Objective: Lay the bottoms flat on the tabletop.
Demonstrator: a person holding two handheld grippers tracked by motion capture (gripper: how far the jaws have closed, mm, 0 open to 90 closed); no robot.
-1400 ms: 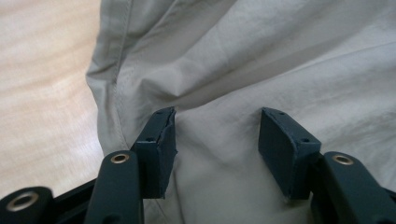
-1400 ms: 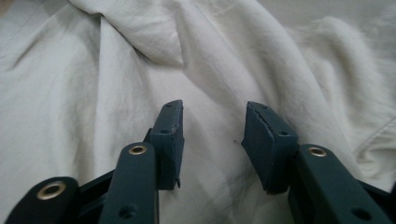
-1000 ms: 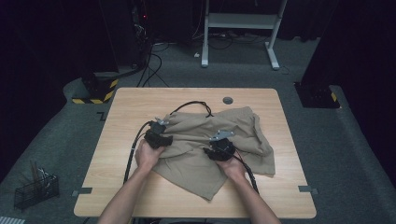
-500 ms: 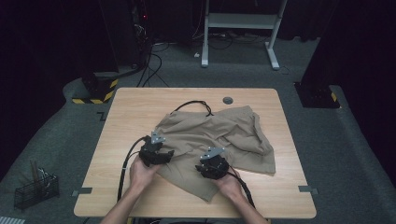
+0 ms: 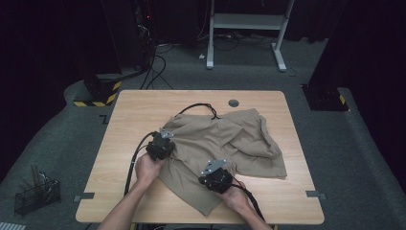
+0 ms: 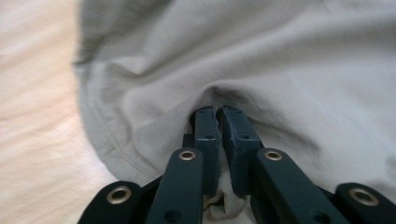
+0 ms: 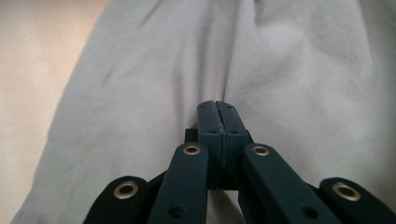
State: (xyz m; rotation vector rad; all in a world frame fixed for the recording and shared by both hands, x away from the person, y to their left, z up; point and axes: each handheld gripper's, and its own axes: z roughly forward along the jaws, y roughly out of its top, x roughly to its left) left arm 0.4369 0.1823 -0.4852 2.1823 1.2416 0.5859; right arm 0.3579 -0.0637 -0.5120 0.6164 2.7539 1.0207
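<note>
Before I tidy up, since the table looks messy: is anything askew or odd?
The tan shorts lie crumpled and skewed across the table, one leg folded over. A black cord trails loose from the waistband. Nothing is spilled or torn.

This looks like a lab or recording studio. A lone wooden table (image 5: 143, 103) stands on grey carpet (image 5: 364, 158), black curtains (image 5: 373, 43) close the room in, loose cables (image 5: 155, 64) trail across the floor, and hazard tape (image 5: 98, 98) marks a stand's base.
</note>
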